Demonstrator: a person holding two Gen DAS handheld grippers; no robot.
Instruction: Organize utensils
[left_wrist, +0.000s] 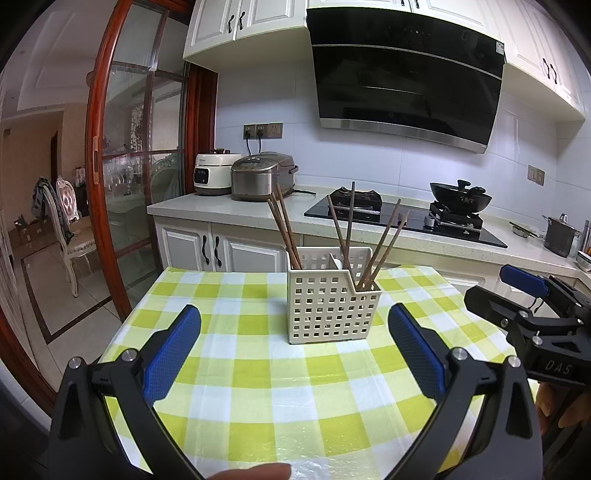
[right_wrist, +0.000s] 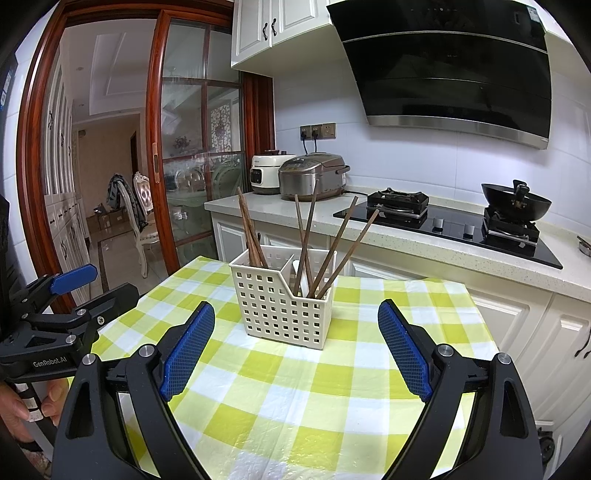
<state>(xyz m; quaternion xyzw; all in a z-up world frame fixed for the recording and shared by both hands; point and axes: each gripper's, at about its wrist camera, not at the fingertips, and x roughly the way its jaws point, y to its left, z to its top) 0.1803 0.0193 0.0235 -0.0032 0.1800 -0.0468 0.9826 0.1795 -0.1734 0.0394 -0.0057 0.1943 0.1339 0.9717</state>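
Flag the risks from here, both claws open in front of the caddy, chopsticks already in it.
1. The chopsticks lean at splayed angles above the caddy; a claw coming in from above could knock them out.
2. The caddy looks light and stands free on the checked tablecloth; pulling a stick sideways may tip or drag it.
3. Left claw and right claw sit close together and could collide.

Both claws (left_wrist: 294, 341) (right_wrist: 296, 341) spread wide, seemingly level.

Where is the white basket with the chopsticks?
The white basket stands on the green checked tablecloth, in the middle of both wrist views, just ahead of the open left tongs and right tongs.
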